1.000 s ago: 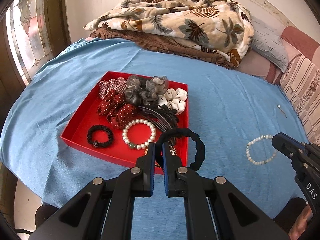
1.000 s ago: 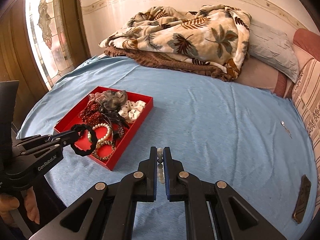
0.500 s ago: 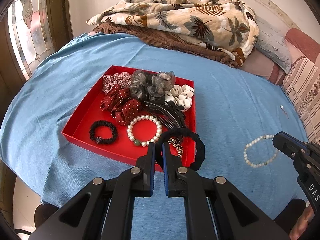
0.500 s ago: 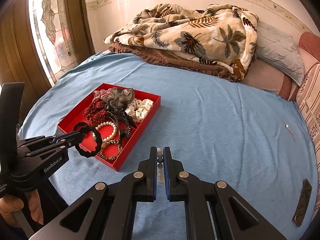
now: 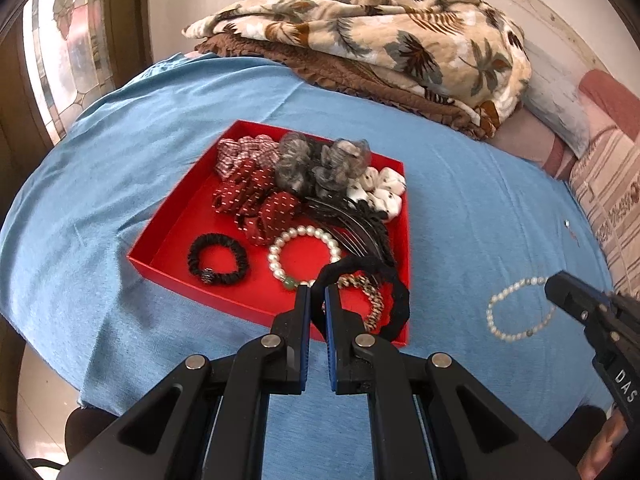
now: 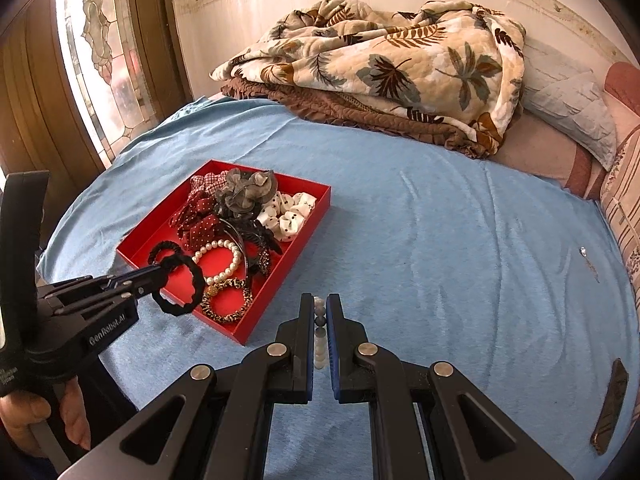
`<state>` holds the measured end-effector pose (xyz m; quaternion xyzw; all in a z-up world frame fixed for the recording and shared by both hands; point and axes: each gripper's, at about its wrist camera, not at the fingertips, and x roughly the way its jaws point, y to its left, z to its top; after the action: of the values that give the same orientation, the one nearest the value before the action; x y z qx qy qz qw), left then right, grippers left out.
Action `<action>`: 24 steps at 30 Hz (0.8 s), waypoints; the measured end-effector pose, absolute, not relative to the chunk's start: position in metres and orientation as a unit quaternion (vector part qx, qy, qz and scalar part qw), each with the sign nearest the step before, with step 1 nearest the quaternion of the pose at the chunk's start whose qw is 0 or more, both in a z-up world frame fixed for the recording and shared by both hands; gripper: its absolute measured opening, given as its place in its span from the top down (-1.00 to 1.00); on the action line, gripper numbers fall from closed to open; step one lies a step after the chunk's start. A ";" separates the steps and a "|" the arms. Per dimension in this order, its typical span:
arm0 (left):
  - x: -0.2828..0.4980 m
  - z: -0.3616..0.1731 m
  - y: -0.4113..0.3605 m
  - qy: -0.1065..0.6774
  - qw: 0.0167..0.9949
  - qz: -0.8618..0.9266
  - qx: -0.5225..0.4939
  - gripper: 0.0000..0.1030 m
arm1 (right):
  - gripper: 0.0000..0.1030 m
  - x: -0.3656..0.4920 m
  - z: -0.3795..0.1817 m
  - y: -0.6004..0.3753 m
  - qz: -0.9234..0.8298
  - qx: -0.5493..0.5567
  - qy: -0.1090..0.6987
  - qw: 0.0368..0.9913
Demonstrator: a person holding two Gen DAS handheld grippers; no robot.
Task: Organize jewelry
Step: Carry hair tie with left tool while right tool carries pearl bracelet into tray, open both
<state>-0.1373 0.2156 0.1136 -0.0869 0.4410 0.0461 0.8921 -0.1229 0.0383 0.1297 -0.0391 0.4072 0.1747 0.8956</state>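
A red tray [image 5: 172,224] [image 6: 304,240] on the blue bedsheet holds scrunchies, a black comb, a pearl bracelet [image 5: 304,236], a small black hair tie [image 5: 218,260] and a gold chain bracelet [image 5: 374,300]. My left gripper [image 5: 316,294] [image 6: 158,270] is shut on a black hair band [image 5: 396,292] [image 6: 192,280] and holds it over the tray's near right corner. My right gripper [image 6: 319,306] [image 5: 556,284] is shut on a second pearl bracelet [image 5: 516,312] [image 6: 319,336], which hangs above the sheet right of the tray.
A folded leaf-print quilt [image 6: 380,68] and pillows [image 6: 568,112] lie at the back of the bed. A dark flat object [image 6: 610,404] lies near the right edge and a small pin [image 6: 584,252] further back. A stained-glass window [image 6: 104,52] is on the left.
Both grippers have moved forward and slightly left towards the tray with their items; the black hair band now hangs over the tray's near right corner.
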 end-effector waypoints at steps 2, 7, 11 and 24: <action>-0.137 0.116 0.230 0.435 0.893 0.057 -0.099 0.87 | 0.86 -0.121 0.130 0.042 0.177 -0.042 0.408 0.895; -0.135 0.115 0.276 0.429 0.888 0.089 -0.139 0.87 | 0.86 -0.113 0.135 0.055 0.186 -0.051 0.405 0.894; -0.134 0.110 0.312 0.427 0.881 0.110 -0.172 0.87 | 0.86 -0.104 0.139 0.072 0.203 -0.048 0.407 0.889; -0.078 0.086 0.339 0.435 0.883 0.119 -0.128 0.87 | 0.86 -0.080 0.126 0.164 0.268 -0.066 0.433 0.858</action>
<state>-0.0779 0.3391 0.0856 -0.1281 0.4353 0.1195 0.8831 -0.0796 0.1639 0.1259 -0.0656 0.4328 0.2682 0.8582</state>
